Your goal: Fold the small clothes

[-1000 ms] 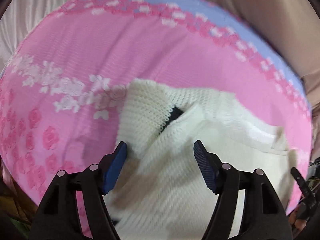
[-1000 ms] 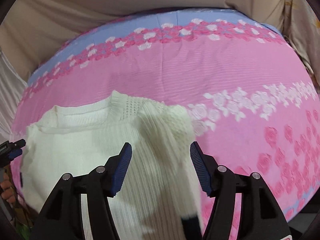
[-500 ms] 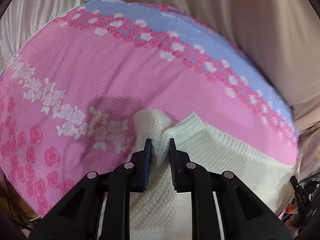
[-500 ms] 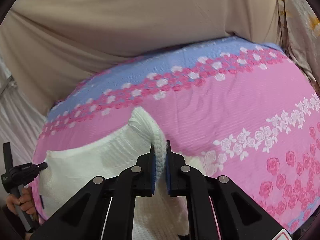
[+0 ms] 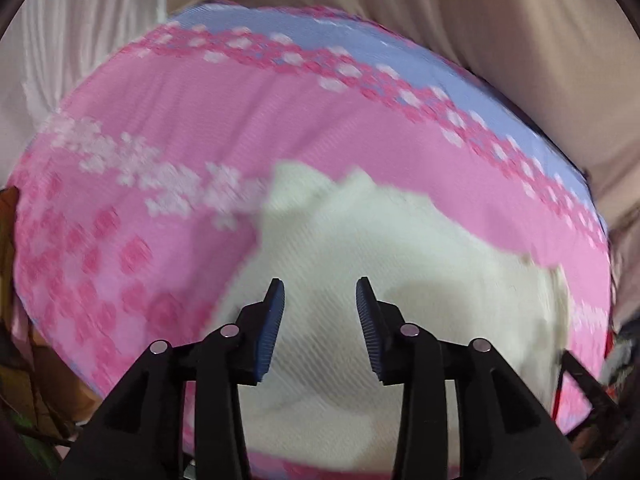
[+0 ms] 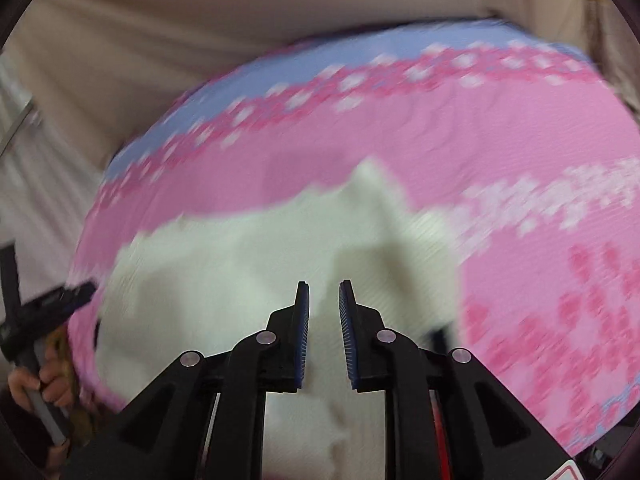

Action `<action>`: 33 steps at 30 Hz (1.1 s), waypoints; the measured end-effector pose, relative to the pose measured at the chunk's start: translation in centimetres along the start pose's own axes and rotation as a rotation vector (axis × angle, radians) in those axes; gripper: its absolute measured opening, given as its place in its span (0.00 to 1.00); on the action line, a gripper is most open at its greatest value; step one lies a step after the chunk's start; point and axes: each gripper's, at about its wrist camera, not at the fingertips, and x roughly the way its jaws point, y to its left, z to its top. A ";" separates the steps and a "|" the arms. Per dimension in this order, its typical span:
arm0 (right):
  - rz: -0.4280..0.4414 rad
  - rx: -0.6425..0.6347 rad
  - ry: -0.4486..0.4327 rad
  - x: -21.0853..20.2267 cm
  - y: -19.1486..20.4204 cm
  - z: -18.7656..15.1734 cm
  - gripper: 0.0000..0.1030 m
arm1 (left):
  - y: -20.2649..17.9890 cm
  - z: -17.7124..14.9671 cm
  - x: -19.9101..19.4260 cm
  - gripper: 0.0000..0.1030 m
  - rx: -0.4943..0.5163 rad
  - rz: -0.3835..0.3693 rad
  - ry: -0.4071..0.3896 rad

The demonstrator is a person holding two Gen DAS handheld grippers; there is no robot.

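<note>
A white knit sweater [image 5: 400, 248] lies on the pink flowered bedsheet [image 5: 192, 120], its upper edge rumpled into small peaks. My left gripper [image 5: 319, 284] hangs above the sweater's left part with its jaws opening and nothing pinched between the blue pads. In the right wrist view the same sweater [image 6: 240, 264] spreads to the left. My right gripper [image 6: 323, 283] hovers over its right shoulder, jaws opening with a narrow gap, and the cloth lies below them, not pressed. Both views are blurred by motion.
Beige cloth [image 6: 200, 40] hangs behind the bed, and white drapery [image 5: 80, 40] hangs at the left. The sheet's blue band [image 5: 320, 36] marks the far edge. A person's hand [image 6: 36, 376] holds the other gripper's handle at the bed's left edge.
Both grippers closed on the sweater's upper corners half a second ago. Now both have let go and risen, jaws parting, and the corners have dropped onto the sweater.
</note>
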 end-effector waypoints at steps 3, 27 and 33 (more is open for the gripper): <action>0.053 -0.156 0.106 3.6 5.4 -2.9 0.16 | -3.0 -3.0 3.3 0.39 0.100 0.014 0.105; 0.036 -0.239 0.123 4.3 9.6 -1.0 0.08 | 10.8 -3.1 3.1 0.69 -0.377 -0.055 0.121; -0.033 -0.314 0.258 11.4 12.9 -2.4 0.04 | 11.2 -5.1 4.3 0.82 -0.447 -0.102 0.094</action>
